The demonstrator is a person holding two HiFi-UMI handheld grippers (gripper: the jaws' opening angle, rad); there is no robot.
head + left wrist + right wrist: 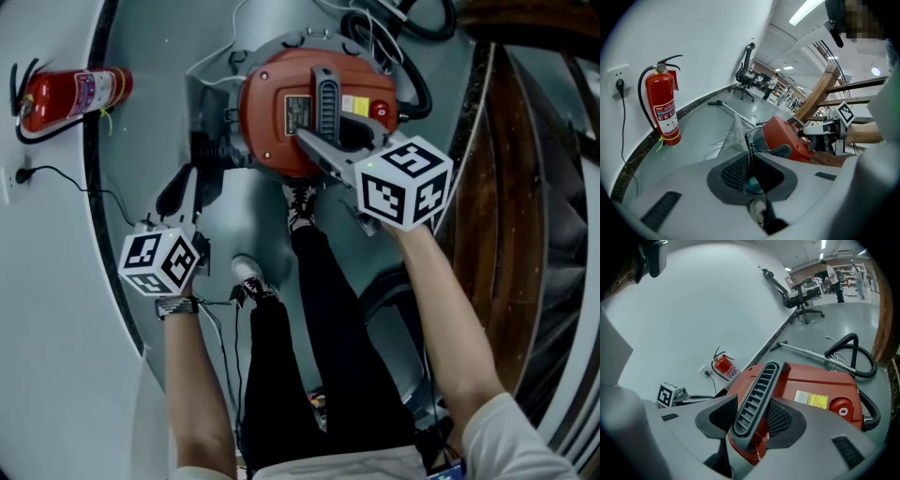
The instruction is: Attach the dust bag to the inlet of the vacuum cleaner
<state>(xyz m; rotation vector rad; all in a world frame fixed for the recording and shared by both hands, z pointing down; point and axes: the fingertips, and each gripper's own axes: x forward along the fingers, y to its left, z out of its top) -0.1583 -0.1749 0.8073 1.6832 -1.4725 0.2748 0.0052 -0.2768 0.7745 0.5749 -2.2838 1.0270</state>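
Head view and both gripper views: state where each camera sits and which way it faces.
Head view: on the person's head, facing down at the vacuum cleaner; both forearms, legs, the left gripper and right gripper show.
Left gripper view: rides the left gripper, looks along its jaws, closed on the dust bag, toward the vacuum cleaner; the right gripper shows beyond.
Right gripper view: rides the right gripper, looks along its jaws, either side of the handle, toward the wall.
Shared: all show the vacuum cleaner and fire extinguisher.
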